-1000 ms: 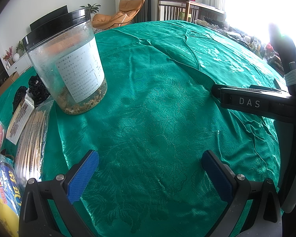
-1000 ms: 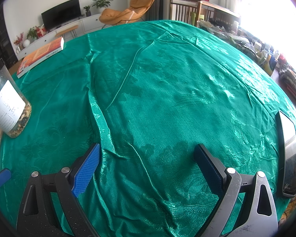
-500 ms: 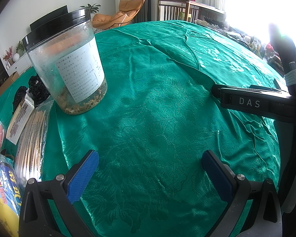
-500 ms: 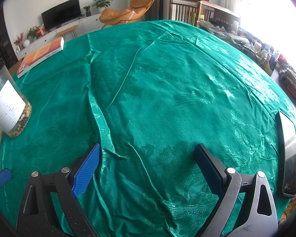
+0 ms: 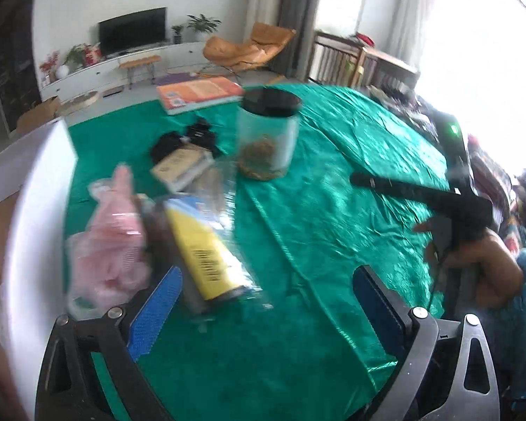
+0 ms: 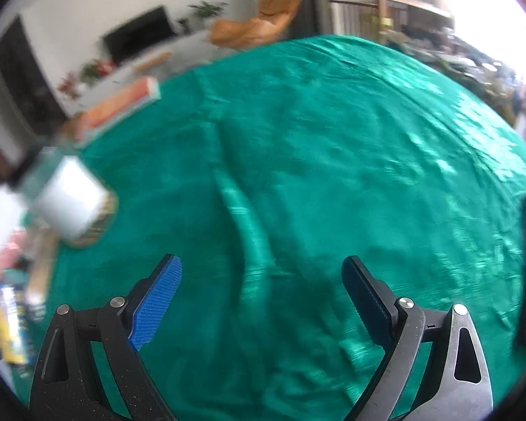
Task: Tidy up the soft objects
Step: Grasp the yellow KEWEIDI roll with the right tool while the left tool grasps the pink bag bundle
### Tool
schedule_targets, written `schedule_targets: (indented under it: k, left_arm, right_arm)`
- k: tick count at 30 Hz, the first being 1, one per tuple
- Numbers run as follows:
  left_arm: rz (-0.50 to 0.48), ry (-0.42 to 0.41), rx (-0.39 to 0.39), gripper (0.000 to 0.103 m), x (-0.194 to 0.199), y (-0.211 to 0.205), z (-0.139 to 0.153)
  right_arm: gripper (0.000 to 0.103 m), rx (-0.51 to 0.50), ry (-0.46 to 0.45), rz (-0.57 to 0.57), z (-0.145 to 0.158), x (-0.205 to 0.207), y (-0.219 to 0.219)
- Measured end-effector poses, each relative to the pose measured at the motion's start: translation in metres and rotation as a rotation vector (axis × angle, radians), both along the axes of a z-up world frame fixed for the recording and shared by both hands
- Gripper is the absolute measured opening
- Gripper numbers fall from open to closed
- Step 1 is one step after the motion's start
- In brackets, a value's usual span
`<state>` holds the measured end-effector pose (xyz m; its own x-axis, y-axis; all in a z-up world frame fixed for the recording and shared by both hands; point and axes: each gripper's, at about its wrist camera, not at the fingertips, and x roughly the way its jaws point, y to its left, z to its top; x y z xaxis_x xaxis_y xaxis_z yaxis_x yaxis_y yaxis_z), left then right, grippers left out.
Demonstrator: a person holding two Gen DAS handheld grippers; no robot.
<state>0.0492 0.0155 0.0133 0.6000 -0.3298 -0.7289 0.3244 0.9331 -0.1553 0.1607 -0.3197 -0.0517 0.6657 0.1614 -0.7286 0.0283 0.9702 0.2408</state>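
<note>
Left gripper [image 5: 266, 301] over the green-clothed worktop [image 5: 333, 245], jaws apart, just closing a little, nothing between them. Beside its left finger: pink soft item in a clear bag [image 5: 112, 242], touching a yellow pack [image 5: 207, 252]. Farther back a small box [image 5: 182, 168], black fabric [image 5: 186, 138], a jar [image 5: 268, 137] upright, and a book [image 5: 200, 93] at the far edge. White box wall [image 5: 35, 228] at left. Right gripper [image 6: 263, 287] jaws apart, empty, over bare cloth; the view is blurred.
</note>
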Motion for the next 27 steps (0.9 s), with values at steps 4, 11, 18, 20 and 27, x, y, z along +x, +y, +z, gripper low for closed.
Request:
schedule_targets:
  k: [4,11,18,20,27]
  left_arm:
    - [0.183,-0.033,-0.054,0.099,0.006,0.079,0.025]
    - [0.231,0.049,-0.067,0.099,0.030,0.102,0.026]
    - [0.160,0.239,0.046,0.099,0.129,0.056,-0.012]
    - [0.205,0.314,0.062,0.098,0.158,0.056,-0.032]
    - [0.354,0.605,-0.102,0.076,0.217,0.085,-0.101]
  right_arm:
    - [0.094,0.052,0.046,0.405,0.024,-0.024,0.133]
    - [0.090,0.124,0.250,0.471,-0.032,0.009,0.221]
    - [0.052,0.136,0.222,0.428,-0.011,-0.022,0.150]
    - [0.052,0.135,0.192,0.327,-0.003,-0.021,0.109]
    - [0.052,0.126,0.193,0.021,-0.006,0.043,-0.010]
